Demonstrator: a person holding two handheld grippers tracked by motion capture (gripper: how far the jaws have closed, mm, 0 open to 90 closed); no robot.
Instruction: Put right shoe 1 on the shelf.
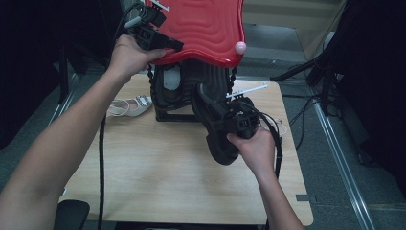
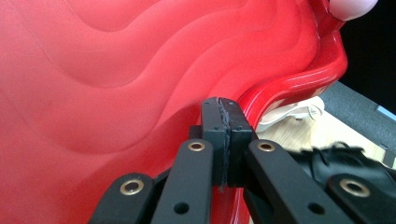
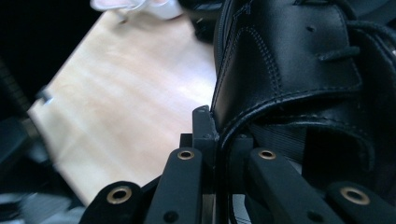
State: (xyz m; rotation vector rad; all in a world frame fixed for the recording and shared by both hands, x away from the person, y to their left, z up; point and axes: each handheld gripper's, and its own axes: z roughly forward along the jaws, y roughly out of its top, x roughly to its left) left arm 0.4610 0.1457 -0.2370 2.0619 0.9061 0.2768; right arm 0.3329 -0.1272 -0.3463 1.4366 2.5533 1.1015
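My left claw [image 2: 223, 140] pinches the rim of the red lid [image 1: 206, 28]. My right claw [image 3: 219, 140] grips the black shoe [image 3: 289, 70] (by its collar) above the bench [image 1: 158, 172].

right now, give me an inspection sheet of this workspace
surface: wooden table, bare at the front
job's things: black shoe lifted over the table; red wavy lid raised above a dark rack
clutter: pale shoe lying left of the rack
grippers: left claw shut on the red wavy lid's edge; right claw shut on the black shoe's collar
cables: black cable hanging off the left edge
surroundings: grey floor, dark sides
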